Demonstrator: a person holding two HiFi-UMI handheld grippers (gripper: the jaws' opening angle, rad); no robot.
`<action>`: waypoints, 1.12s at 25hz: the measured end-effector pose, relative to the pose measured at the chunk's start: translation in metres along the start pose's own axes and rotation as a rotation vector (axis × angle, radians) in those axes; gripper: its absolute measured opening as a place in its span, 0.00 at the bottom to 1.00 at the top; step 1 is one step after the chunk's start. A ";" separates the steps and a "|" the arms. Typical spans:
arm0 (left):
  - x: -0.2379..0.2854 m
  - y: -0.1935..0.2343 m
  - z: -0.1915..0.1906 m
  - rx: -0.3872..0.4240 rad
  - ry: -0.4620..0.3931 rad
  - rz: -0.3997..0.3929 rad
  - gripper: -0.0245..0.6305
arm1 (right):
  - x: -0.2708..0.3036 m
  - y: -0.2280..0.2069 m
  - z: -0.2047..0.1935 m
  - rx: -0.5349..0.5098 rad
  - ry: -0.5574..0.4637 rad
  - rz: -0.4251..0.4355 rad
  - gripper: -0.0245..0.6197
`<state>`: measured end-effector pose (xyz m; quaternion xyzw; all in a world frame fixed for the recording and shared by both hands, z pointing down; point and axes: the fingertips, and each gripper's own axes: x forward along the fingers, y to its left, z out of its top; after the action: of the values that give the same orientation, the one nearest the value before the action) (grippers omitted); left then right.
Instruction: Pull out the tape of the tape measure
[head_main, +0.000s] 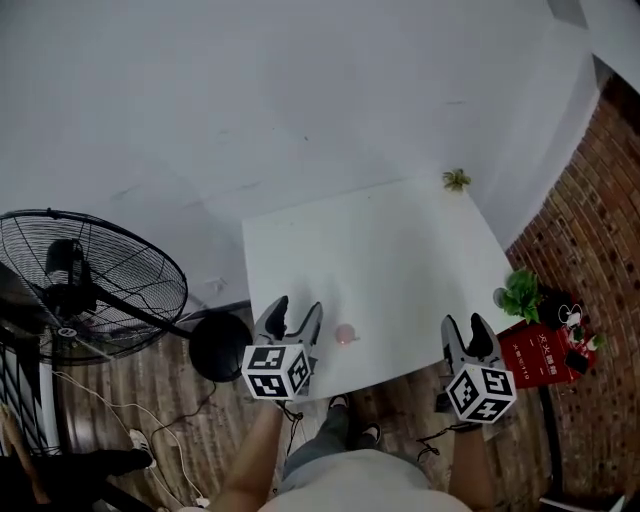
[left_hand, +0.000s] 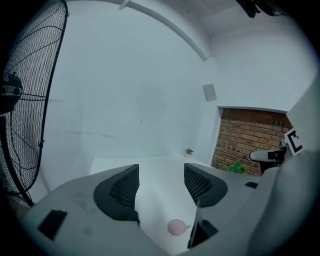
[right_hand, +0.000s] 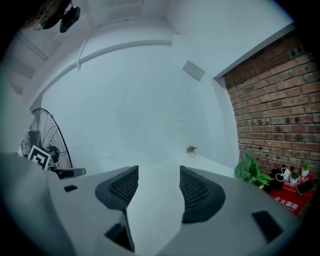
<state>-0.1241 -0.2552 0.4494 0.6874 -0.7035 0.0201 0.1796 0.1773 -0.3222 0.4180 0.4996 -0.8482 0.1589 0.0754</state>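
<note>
A small round pink tape measure (head_main: 346, 334) lies on a white square surface (head_main: 400, 250), close to its 6 o'clock edge, with no tape visible outside the case. The left gripper (head_main: 297, 308), grey with a marker cube, hovers over that same edge. The tape measure sits just beside it at its 3 o'clock, not touching. In the left gripper view its dark ribbed fingers (left_hand: 125, 192) are spread apart and released with nothing between them. The pink case shows low in that view, toward 5 o'clock, nearer the right-hand finger.

The right gripper (head_main: 462, 322) hangs at the surface's 5 o'clock corner, well apart from the tape measure. Its fingers (right_hand: 197, 192) are likewise spread and released, with only bare white surface between them.

A tiny potted plant (head_main: 456, 180) stands at the surface's 1 o'clock corner. A black wire-caged fan (head_main: 90, 270) stands on the wooden floor (head_main: 130, 400) at 9 o'clock. At 3 o'clock a leafy green plant (head_main: 520, 293) and a red box (head_main: 540, 355) sit by a red brick wall (head_main: 590, 240).
</note>
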 end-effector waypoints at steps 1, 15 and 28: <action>0.004 -0.001 -0.001 0.003 0.007 -0.011 0.44 | 0.003 0.000 -0.001 0.001 0.005 -0.003 0.44; 0.049 -0.031 -0.056 0.126 0.189 -0.228 0.44 | 0.019 -0.024 -0.044 0.042 0.118 -0.069 0.44; 0.049 -0.074 -0.128 0.387 0.370 -0.633 0.44 | 0.009 -0.034 -0.092 0.062 0.200 -0.117 0.44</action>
<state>-0.0229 -0.2706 0.5664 0.8756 -0.3965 0.2189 0.1678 0.1999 -0.3133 0.5139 0.5321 -0.8004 0.2296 0.1534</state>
